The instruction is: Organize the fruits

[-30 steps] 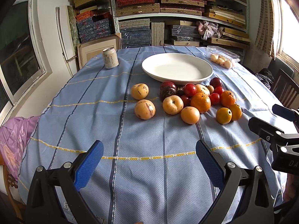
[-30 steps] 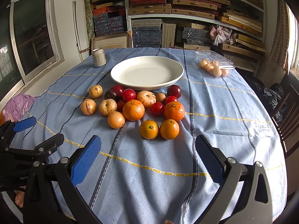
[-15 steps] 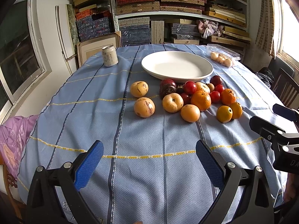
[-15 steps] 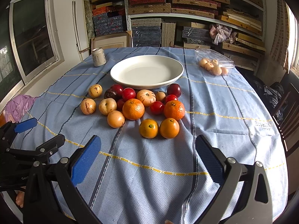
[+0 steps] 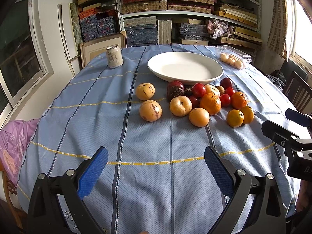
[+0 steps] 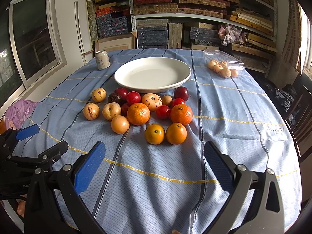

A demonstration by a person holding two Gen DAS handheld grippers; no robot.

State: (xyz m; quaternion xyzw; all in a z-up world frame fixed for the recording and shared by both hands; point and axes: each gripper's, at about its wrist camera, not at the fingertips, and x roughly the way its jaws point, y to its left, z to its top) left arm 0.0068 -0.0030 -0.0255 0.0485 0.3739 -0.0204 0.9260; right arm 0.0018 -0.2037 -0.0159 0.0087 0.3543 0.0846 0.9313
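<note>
Both the left gripper [image 5: 156,163] and right gripper [image 6: 154,156] are hovering wide open, gripping nothing, with the fruits [image 6: 138,114] lying ahead before the white plate [image 6: 187,78].

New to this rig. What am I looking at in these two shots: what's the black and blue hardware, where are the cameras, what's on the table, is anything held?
No robot arm: a person holds a two-finger gripper in each hand, each with a fisheye camera looking along its blue-padded fingers. One picture is from the left gripper, the other from the right gripper; each also glimpses the other at its edge. Both are open and hold nothing. On the blue tablecloth lie a white plate with nothing on it, loose fruit in front of it, a drink can and a clear plastic box with more fruit.
</note>
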